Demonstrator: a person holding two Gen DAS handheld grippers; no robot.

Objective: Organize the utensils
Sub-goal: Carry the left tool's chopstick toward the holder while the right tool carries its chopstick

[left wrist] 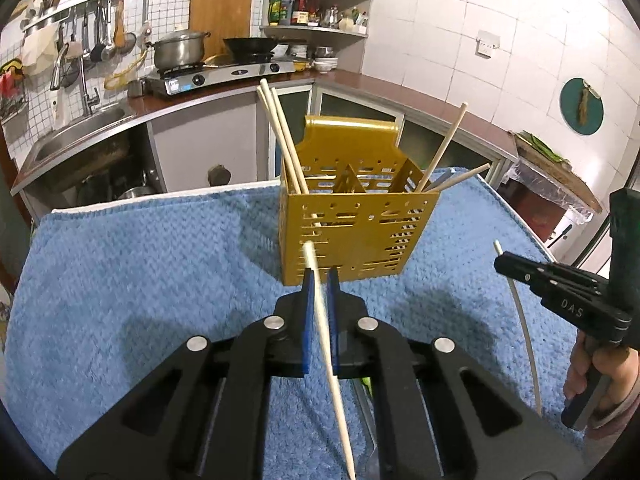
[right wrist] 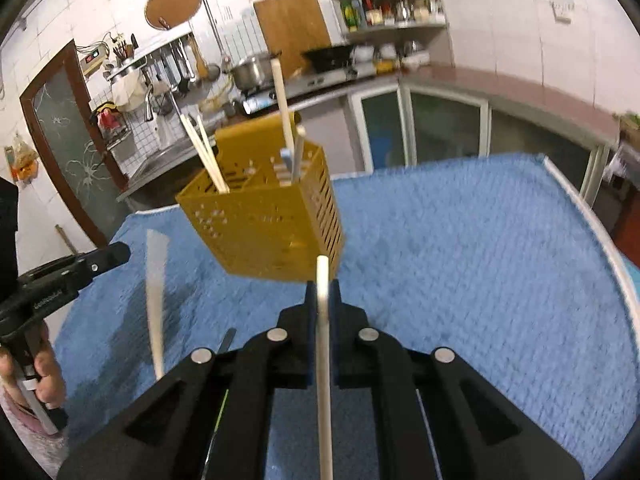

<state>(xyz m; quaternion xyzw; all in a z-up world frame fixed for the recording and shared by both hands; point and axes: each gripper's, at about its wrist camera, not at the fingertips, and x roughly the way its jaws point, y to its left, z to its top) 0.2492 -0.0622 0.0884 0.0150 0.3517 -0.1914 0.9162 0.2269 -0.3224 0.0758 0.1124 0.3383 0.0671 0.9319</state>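
A gold perforated utensil holder (left wrist: pixel 352 232) stands on the blue towel (left wrist: pixel 140 280); it also shows in the right wrist view (right wrist: pixel 264 224). Several wooden chopsticks (left wrist: pixel 280 136) lean in its compartments. My left gripper (left wrist: pixel 320 276) is shut on a pale chopstick (left wrist: pixel 324 332), held just in front of the holder. My right gripper (right wrist: pixel 323 286) is shut on a white chopstick (right wrist: pixel 323 360), also just short of the holder. The right gripper shows at the right edge of the left wrist view (left wrist: pixel 560 284) and the left gripper at the left edge of the right wrist view (right wrist: pixel 72 272).
The towel covers a table with a white rim (right wrist: pixel 624 280). Behind it run a kitchen counter (left wrist: pixel 360 80) with a gas stove (left wrist: pixel 224 74), a pot (left wrist: pixel 178 50), a sink (left wrist: pixel 80 128) and a corner shelf of bottles (left wrist: pixel 316 12).
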